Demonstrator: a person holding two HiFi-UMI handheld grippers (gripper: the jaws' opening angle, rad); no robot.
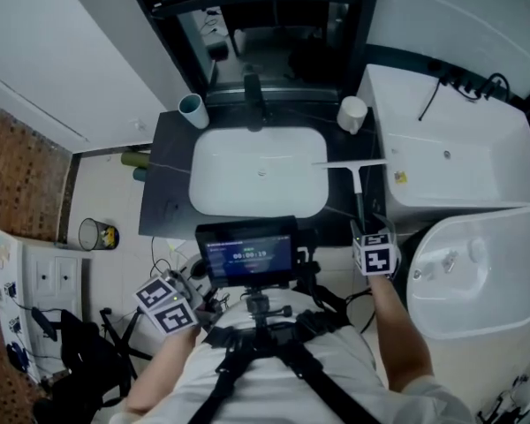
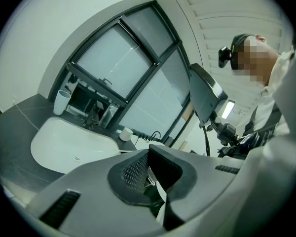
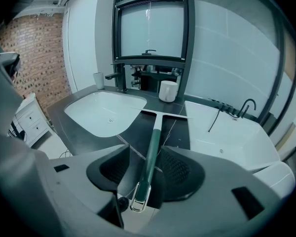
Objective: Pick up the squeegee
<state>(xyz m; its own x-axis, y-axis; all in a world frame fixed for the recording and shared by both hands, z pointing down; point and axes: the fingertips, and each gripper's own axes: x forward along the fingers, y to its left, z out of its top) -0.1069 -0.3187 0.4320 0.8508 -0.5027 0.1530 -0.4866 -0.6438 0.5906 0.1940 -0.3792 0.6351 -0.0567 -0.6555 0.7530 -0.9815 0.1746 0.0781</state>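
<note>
The squeegee (image 1: 359, 188) lies on the dark counter to the right of the white basin (image 1: 221, 184). Its white blade points across the basin's corner and its dark green handle (image 3: 151, 152) runs toward me. My right gripper (image 3: 144, 156) is tilted down over the handle's near end. It is open, with the handle between the jaws and a gap showing on the left side. In the head view this gripper (image 1: 366, 230) sits at the counter's front right edge. My left gripper (image 1: 193, 291) hangs low in front of the counter, and its pads (image 2: 135, 172) meet at the tip with nothing between them.
A faucet (image 1: 253, 100) stands behind the basin, a teal-rimmed cup (image 1: 193, 110) at the back left and a white cup (image 1: 352, 114) at the back right. A white bathtub (image 1: 459, 162) and a toilet (image 1: 477, 276) stand right of the counter. A screen (image 1: 246, 253) is mounted on my chest.
</note>
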